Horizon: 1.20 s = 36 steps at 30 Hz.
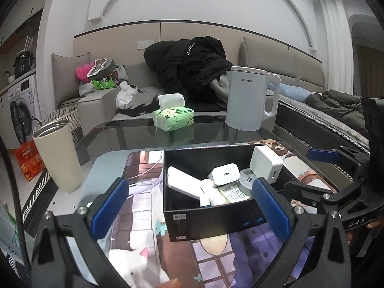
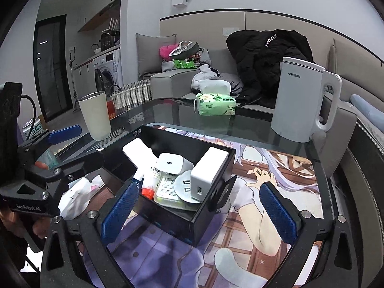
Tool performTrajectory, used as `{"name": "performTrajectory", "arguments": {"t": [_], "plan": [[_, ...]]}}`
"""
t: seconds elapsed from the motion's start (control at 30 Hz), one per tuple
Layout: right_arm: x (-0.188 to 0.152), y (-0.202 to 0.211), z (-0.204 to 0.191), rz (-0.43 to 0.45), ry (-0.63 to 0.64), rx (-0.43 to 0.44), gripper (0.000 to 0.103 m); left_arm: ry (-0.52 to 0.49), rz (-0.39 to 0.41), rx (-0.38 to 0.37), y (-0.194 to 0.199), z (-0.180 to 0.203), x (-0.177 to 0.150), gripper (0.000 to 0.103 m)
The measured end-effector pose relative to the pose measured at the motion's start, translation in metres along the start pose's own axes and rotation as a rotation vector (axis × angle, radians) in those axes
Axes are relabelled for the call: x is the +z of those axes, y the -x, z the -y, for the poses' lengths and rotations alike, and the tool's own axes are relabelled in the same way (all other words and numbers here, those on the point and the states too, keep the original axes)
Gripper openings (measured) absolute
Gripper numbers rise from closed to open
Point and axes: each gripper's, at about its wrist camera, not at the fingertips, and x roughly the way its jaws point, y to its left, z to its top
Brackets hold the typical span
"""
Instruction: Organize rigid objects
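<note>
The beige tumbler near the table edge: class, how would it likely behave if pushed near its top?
The beige tumbler is tall with a narrower base, so probably tips. On the smooth glass table it may slide. Looks rigid.

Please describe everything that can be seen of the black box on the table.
The black box is an open, lidless rectangular box, apparently of cardboard, with small labels on its near wall. It stands upright on the illustrated mat on the glass table. Inside lie white chargers, a flat white block, a small tube, a labelled packet and a round silvery piece, loosely heaped. A black flap sticks out from one corner. The left claw and right claw are both open around it, neither clearly touching.
</note>
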Motion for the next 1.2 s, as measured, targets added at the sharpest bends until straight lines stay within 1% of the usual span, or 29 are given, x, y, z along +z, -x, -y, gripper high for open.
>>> {"name": "performTrajectory", "arguments": {"t": [0.17, 0.3, 0.43, 0.63, 0.9, 1.2], "plan": [[-0.010, 0.009, -0.007, 0.010, -0.010, -0.016, 0.103, 0.002, -0.010, 0.007, 0.002, 0.000, -0.012, 0.103], [-0.015, 0.008, -0.012, 0.007, -0.016, -0.035, 0.103, 0.012, -0.030, 0.010, -0.002, -0.004, -0.023, 0.103], [-0.018, 0.007, -0.014, 0.001, -0.035, -0.046, 0.103, 0.036, -0.038, -0.003, -0.003, -0.006, -0.027, 0.103], [-0.018, 0.007, -0.016, 0.012, -0.034, -0.060, 0.102, -0.001, -0.045, 0.007, -0.005, 0.001, -0.035, 0.103], [-0.017, 0.011, -0.012, 0.026, -0.057, -0.067, 0.103, -0.013, -0.039, 0.004, -0.003, 0.005, -0.038, 0.103], [-0.016, 0.010, -0.014, 0.024, -0.049, -0.060, 0.103, 0.018, -0.034, -0.011, -0.001, -0.001, -0.038, 0.103]]}}
